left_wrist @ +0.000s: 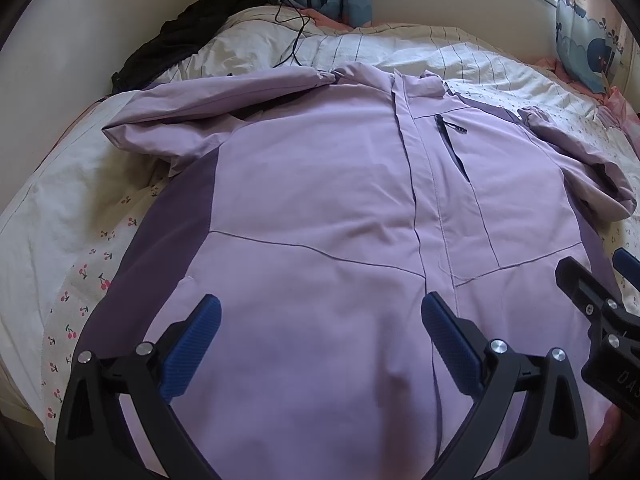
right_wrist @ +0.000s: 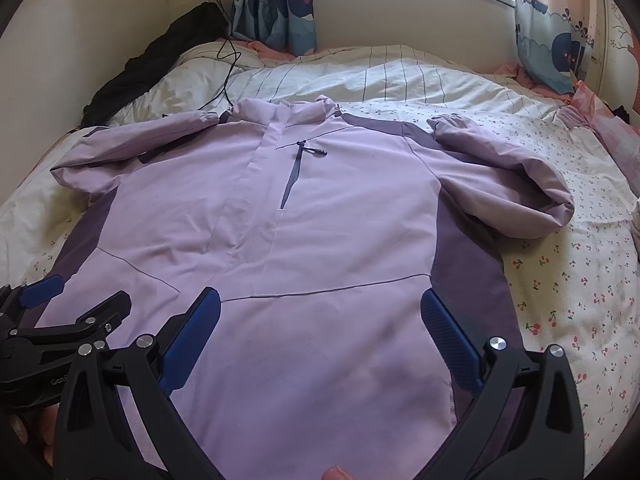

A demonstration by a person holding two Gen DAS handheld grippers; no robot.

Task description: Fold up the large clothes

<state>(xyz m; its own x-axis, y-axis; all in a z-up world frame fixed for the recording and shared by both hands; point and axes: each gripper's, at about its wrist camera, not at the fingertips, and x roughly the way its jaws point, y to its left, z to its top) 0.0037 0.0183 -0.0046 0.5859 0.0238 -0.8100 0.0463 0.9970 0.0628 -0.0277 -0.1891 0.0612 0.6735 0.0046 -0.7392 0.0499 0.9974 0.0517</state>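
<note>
- Bed (right_wrist: 560, 264): fills both views; white quilt printed with small cherries near the camera, striped white bedding farther back, toward the window wall.
- Jacket (left_wrist: 320, 200): lilac with darker purple side panels, laid flat and front-up in the middle of the bed, collar pointing to the window wall, hem nearest the grippers. Front placket closed. Both sleeves are bent at the elbow and lie on the quilt beside the body (cuffs end near the shoulders).
- Curtains (right_wrist: 276, 4): blue cartoon print, hanging at either side of the window behind the bed.
- Dark garment (left_wrist: 200, 28): black, bunched against the wall at the bed's far left corner.
- Cable (right_wrist: 226, 64): thin, black, running from the wall socket down across the striped bedding; ends close to the jacket's collar.
- Chest pocket zip (right_wrist: 294, 172): dark, slanted, just right of the placket, its pull lying flat on the fabric.
- Left gripper (left_wrist: 320, 320): jaws spread wide, nothing between the blue pads, poised above the jacket's lower front near the hem, left of the placket. Contact with the cloth cannot be judged.
- Right gripper (right_wrist: 320, 316): likewise released, jaws wide apart and empty, above the lower right front, its right pad over the dark side panel. The two grippers sit side by side (each shows at the edge of the other's view).
</note>
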